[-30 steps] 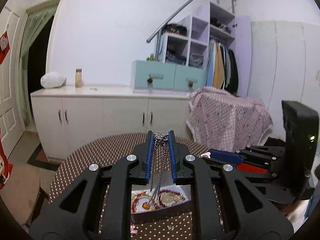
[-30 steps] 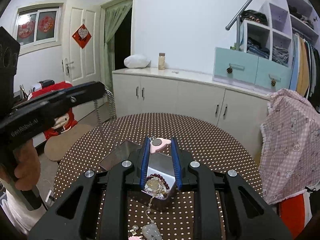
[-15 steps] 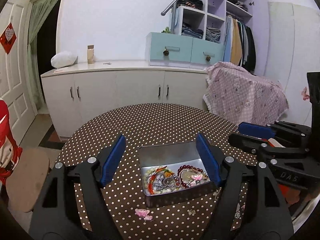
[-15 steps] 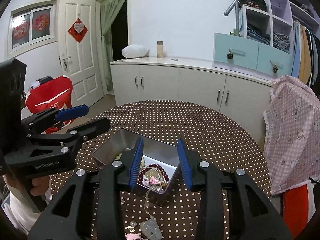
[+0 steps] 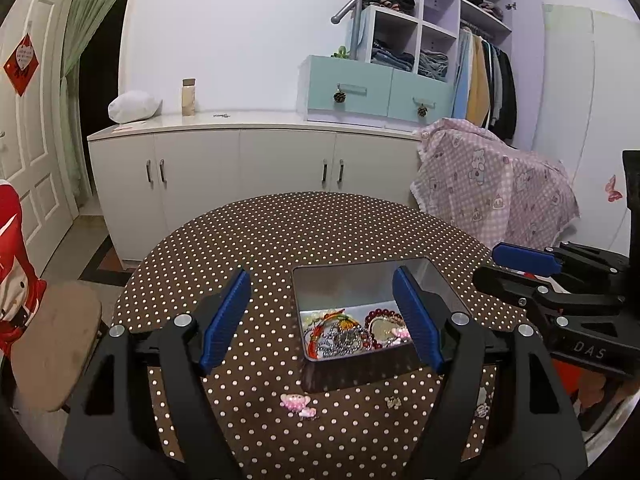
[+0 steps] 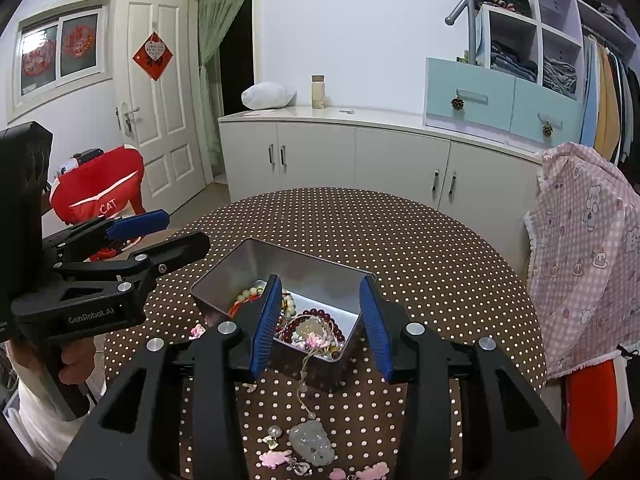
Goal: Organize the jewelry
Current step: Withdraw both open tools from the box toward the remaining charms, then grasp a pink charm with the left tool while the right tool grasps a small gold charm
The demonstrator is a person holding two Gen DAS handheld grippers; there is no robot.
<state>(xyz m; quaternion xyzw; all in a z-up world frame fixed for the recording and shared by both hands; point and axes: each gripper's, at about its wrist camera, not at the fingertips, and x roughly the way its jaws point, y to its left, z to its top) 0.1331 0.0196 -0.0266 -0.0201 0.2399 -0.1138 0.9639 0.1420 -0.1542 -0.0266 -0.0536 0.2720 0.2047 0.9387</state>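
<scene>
Our right claw (image 6: 326,322), wide and empty, sits nearest the jade pendant (image 6: 312,443) lying on the near side of the tin (image 6: 280,268), cord running lengthwise into it.

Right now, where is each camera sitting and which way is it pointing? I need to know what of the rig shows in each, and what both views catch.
Left wrist view: sits on the left tool, looks forward across the table toward the cabinets; its open blue fingers frame the tin, the right tool at right.
Right wrist view: sits on the right tool, faces the tin and door; the left tool and the holding hand show at left.
Shared: tin, table, cabinets, both tools.
</scene>
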